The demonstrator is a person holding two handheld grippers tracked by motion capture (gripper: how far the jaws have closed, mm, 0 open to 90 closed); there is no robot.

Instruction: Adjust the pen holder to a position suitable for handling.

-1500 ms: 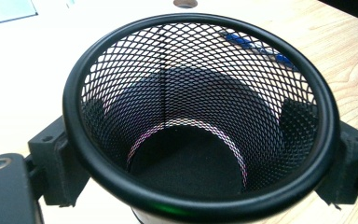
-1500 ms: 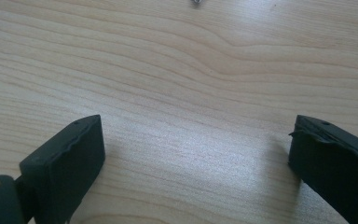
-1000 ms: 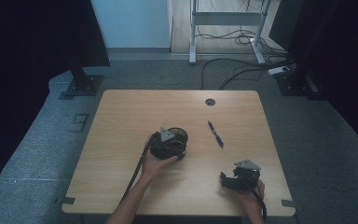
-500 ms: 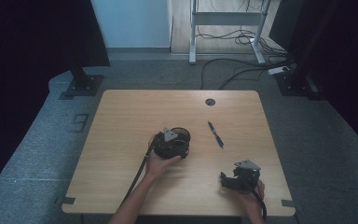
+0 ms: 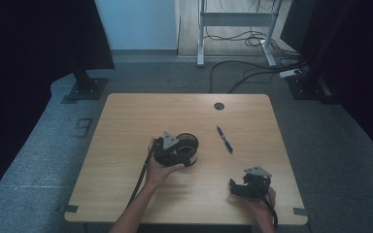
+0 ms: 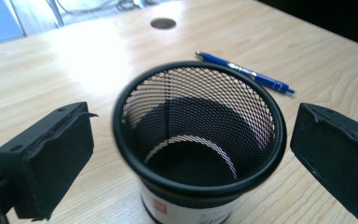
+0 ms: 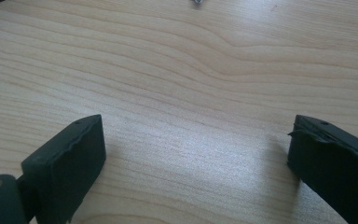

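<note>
Mesh cup (image 6: 199,140) sits upright on the wooden table (image 5: 126,121), just off centre toward seven o'clock in the high view (image 5: 187,144), and the left gripper (image 6: 191,154) has it framed right between its jaws. Look down the left gripper view: the black wire-mesh wall rises to a rolled black rim, a white label band runs round the base, and the inside is bare, just the dark floor with a curved streak of light across it. The jaws stand wide, one pad at nine o'clock of the cup and one at three o'clock, each with a sliver of table showing between pad and rim, so nothing is clamped. Beyond the cup, at one o'clock from it, a blue pen (image 6: 244,72) lies flat on the wood, near but apart from the rim; in the high view the pen (image 5: 224,140) lies on a slant to the cup's three o'clock. At twelve o'clock, close to the far edge, there's the round cable hole (image 5: 218,106) in the tabletop. Over at five o'clock of the table, well apart from the cup, the right gripper (image 5: 237,188) is in the person's right hand (image 5: 261,204), and the right gripper view (image 7: 196,158) shows its jaws spread wide over plain wood grain with nothing between them.
</note>
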